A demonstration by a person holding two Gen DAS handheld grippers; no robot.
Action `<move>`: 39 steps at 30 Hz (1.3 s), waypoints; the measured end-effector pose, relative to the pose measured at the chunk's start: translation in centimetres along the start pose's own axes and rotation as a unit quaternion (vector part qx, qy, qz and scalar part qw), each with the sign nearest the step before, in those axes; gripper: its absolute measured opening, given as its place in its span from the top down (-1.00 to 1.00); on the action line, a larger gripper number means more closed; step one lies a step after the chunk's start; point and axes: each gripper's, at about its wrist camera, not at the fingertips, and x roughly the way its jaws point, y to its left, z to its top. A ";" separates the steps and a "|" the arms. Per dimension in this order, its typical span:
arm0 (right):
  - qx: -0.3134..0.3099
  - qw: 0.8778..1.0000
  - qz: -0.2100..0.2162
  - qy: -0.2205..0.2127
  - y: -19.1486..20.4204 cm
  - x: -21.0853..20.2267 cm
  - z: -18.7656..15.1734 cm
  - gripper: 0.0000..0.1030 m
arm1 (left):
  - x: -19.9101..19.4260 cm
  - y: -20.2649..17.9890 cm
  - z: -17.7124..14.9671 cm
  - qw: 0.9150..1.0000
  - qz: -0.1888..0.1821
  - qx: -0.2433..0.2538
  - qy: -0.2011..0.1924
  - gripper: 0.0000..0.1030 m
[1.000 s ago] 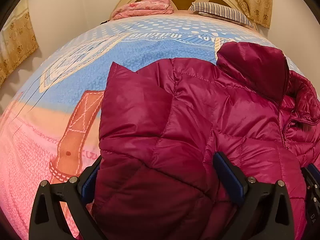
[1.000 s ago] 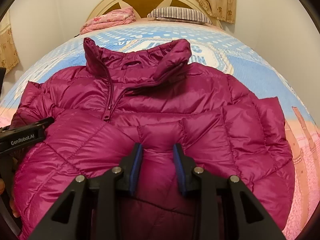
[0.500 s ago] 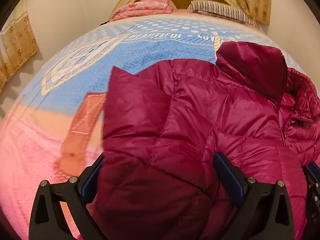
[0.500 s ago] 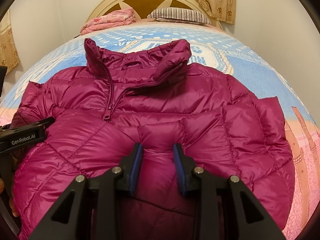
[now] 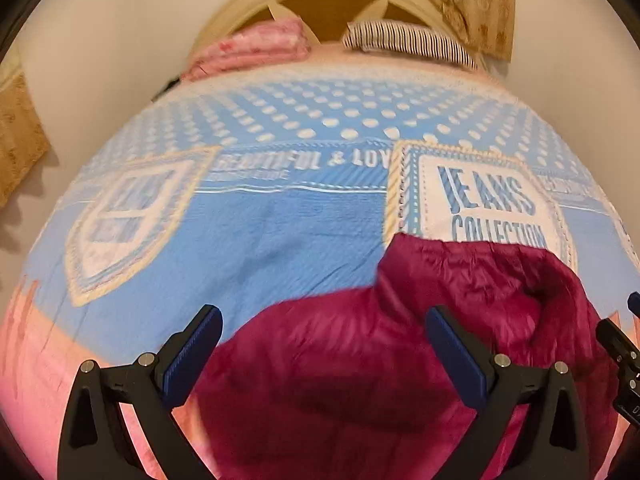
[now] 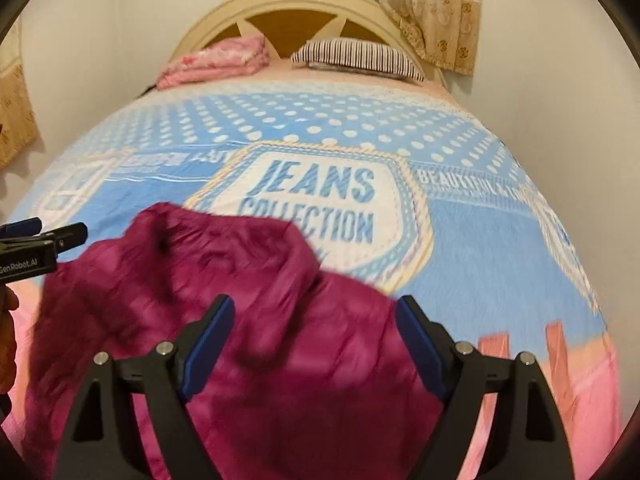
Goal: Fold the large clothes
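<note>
Closest to both cameras is the magenta puffer jacket (image 6: 248,344), bunched low on the near end of the bed, and it's pretty motion-blurred, so I can't make out the hem or sleeves at all. The left gripper (image 5: 324,340) has its blue pads spread wide with jacket fabric showing between and below them; nothing looks pinched. Same deal on the right gripper (image 6: 316,332): fingers wide apart, jacket under the gap, no grip that I can see. In the right wrist view you can spot the other gripper poking in at the left edge, just beside the jacket's raised part.

My read is that this is a re-grab step, picking the next two corners for a fold. If so, go for a seam or a quilted ridge rather than the middle of a puffy panel, since slippery shell fabric like this probably slides out of a shallow pinch. Get both pads fully past the edge before closing, and grab matching spots on each side so the fold comes out square.

Past the jacket is the bedspread (image 6: 480,240), blue with a "JEANS COLLECTION" patch right behind the collar area. Further back, a folded pink blanket (image 6: 212,62) and a striped pillow (image 6: 356,54) sit against the cream headboard (image 6: 296,6), with a curtain (image 6: 436,12) to its right.
</note>
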 end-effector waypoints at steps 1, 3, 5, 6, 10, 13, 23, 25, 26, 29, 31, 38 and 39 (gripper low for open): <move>-0.003 1.000 -0.002 0.005 -0.1 0.9 0.8 -0.64 | 0.9 -0.6 0.6 1.000 -0.001 0.001 0.007 -0.98; -0.022 1.000 -0.011 0.017 0.2 2.6 2.0 -0.64 | 2.8 -1.5 1.8 1.000 0.002 0.006 0.021 -0.98; -0.037 0.999 -0.013 0.029 0.1 4.2 2.8 -0.64 | 4.4 -2.2 2.5 0.999 0.003 0.015 0.032 -0.98; -0.043 0.998 -0.012 0.034 0.2 4.5 2.9 -0.64 | 5.1 -2.7 2.7 0.999 -0.001 0.023 0.038 -0.98; -0.082 0.994 -0.014 0.065 0.9 7.6 3.3 -0.41 | 5.8 -3.8 2.2 0.998 -0.008 0.054 0.041 -0.98; -0.090 0.993 0.000 0.081 0.6 8.3 3.0 0.05 | 4.5 -3.4 2.3 0.998 -0.018 0.052 0.026 -0.96; -0.086 0.994 -0.001 0.070 0.7 7.9 2.8 -0.31 | 6.8 -5.0 3.3 0.995 0.010 0.074 0.059 -0.95; -0.094 0.993 -0.004 0.074 0.7 8.0 2.6 0.16 | 7.4 -4.9 2.3 0.994 0.013 0.080 0.067 -0.30; -0.094 0.993 -0.002 0.077 0.5 7.9 2.5 0.37 | 7.4 -4.7 1.9 0.994 -0.003 0.083 0.078 0.32; -0.100 0.993 0.002 0.066 -0.1 6.7 2.2 0.70 | 5.2 -4.0 1.1 0.994 -0.011 0.094 0.051 0.72; -0.099 0.994 0.000 0.053 -0.4 5.8 1.9 0.77 | 3.3 -3.7 0.7 0.994 -0.012 0.107 0.019 0.72; -0.123 0.992 -0.006 0.008 -0.5 3.1 -1.5 0.84 | 1.6 -2.6 -3.6 0.992 -0.012 0.122 -0.018 0.80; -0.129 0.992 -0.006 0.004 -0.4 2.9 -2.3 0.85 | 2.0 -2.6 -4.2 0.993 -0.012 0.120 -0.013 0.81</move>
